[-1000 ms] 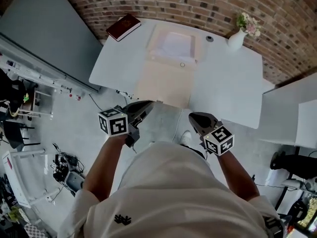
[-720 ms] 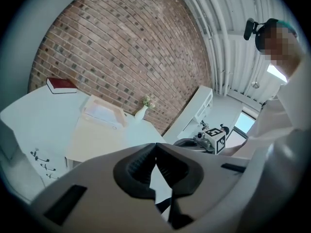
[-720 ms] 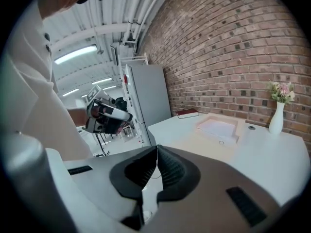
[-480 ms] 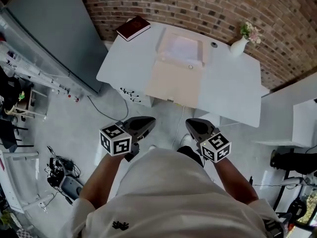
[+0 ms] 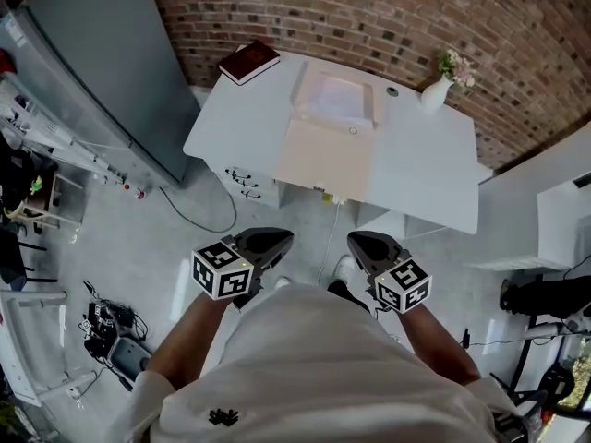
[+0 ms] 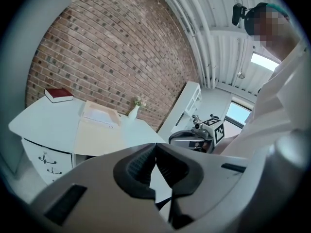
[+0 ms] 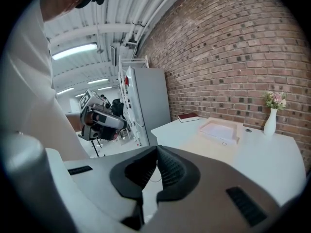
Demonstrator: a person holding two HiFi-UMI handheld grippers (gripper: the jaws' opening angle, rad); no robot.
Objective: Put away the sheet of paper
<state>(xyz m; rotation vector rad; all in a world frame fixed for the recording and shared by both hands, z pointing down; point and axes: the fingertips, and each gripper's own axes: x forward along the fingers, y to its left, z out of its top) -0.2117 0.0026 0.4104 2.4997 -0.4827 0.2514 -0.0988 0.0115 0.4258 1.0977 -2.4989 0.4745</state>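
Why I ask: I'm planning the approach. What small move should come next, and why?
Probably step up to the desk and bring both grippers over its near edge. The left gripper and right gripper are shut, empty and held close to the person, short of the desk, while the sheet lies in the tray near the wall.

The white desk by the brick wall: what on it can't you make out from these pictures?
- Tray, head view: too small and washed out to tell whether a sheet lies inside.
- Red book, all views: too small to read any title.
- Round thing beside the vase: too small to identify.
- Under the desk, head view: mostly hidden by its top.
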